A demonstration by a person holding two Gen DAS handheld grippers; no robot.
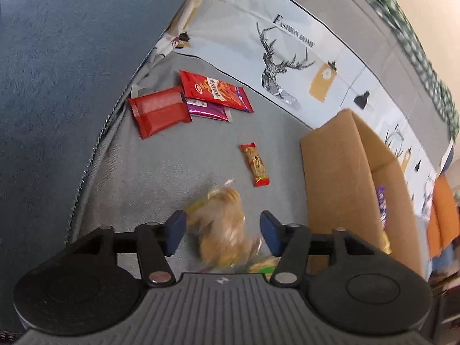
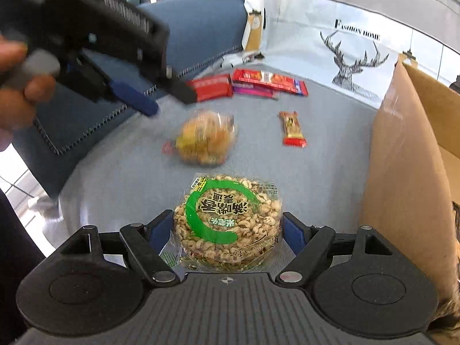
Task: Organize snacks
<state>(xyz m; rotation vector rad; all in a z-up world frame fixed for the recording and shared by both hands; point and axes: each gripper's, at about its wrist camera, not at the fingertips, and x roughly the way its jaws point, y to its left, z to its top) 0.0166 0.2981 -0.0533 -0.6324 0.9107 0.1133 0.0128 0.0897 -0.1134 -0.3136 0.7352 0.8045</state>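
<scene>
Left gripper [image 1: 222, 231]: pitched steeply down, blue-padded fingers [image 1: 178, 230] spread, nothing clamped. A blurred bag of golden snacks [image 1: 222, 227] shows in the gap but the pads don't press on it. From the right wrist view this gripper [image 2: 169, 102] hangs up and left of that bag [image 2: 205, 138], clear of it, with a hand [image 2: 17, 86] wrapped around its grip at the left edge.

Right gripper [image 2: 227, 227]: also angled down, fingers [image 2: 159, 230] set wide, one each side of a round puffed-grain cake pack [image 2: 228, 218]. Pads look to sit against the pack's flanks.
</scene>
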